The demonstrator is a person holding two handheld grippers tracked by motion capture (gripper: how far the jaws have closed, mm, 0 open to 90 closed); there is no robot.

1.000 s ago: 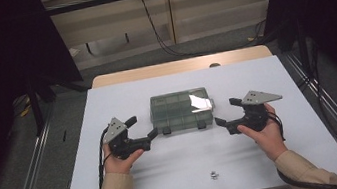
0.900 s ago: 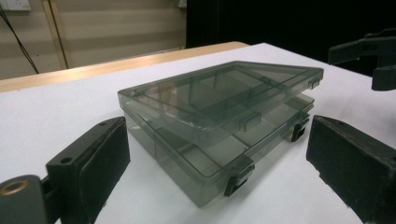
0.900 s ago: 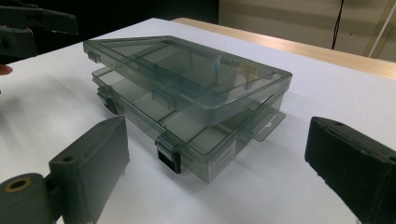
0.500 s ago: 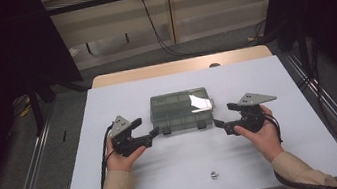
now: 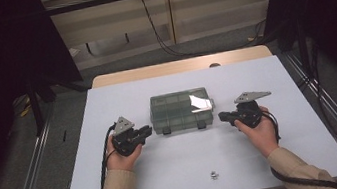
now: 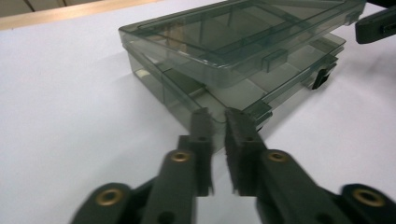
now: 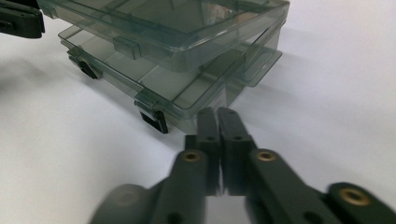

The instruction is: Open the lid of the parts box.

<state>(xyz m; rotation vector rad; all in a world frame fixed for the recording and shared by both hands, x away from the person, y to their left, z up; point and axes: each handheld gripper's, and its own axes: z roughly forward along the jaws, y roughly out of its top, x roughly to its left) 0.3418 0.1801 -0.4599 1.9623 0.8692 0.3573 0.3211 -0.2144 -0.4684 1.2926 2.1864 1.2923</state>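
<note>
A smoky, see-through plastic compartment box (image 5: 180, 111), flat and rectangular with 2 dark latches, sits mid-table (image 5: 287, 157), lid slightly raised. The left gripper (image 6: 218, 122) and right gripper (image 7: 216, 117) have just closed on nothing, tips just beside the box's 2 front corners.

Grippers (image 5: 147, 129) (image 5: 222, 116) flanking clear box (image 5: 180, 110)

Dim, even room light falls on the white table (image 5: 176, 159); the surroundings past its left and right edges sink into black. A bright glare patch sits on the clear box (image 5: 201, 101) lid. In both gripper views the near jaws blur, and soft shadows lie beside the box.
</note>
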